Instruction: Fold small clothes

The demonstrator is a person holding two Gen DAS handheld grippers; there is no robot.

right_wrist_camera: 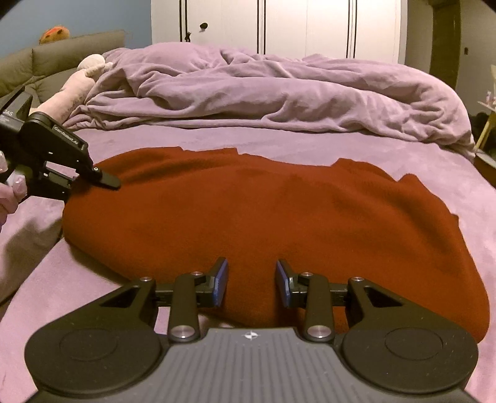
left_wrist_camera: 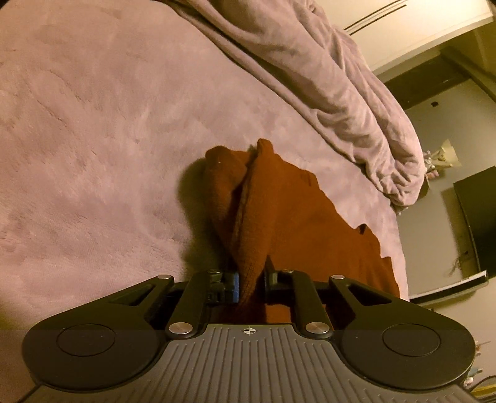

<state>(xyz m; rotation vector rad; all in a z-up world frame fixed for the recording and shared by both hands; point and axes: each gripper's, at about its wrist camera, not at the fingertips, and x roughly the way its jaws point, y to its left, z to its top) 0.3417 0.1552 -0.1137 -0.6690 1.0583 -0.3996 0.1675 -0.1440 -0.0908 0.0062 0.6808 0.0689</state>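
red garment (right_wrist_camera: 263, 217) near edge hidden behind right gripper (right_wrist_camera: 251, 286) body

- One rust-red garment (right_wrist_camera: 248, 217), spread on the bed from about 9 o'clock to 4 o'clock in the right wrist view.
- Two grippers: the left gripper (left_wrist_camera: 250, 283) and the right gripper (right_wrist_camera: 251, 283).
- One purple bed sheet (right_wrist_camera: 341, 148).
- One crumpled purple duvet (right_wrist_camera: 263, 90), at 12 o'clock.
- One pink plush toy (right_wrist_camera: 80, 86), at 10 o'clock.
- One orange plush toy (right_wrist_camera: 54, 34), at 11 o'clock.
- One white wardrobe (right_wrist_camera: 279, 28).
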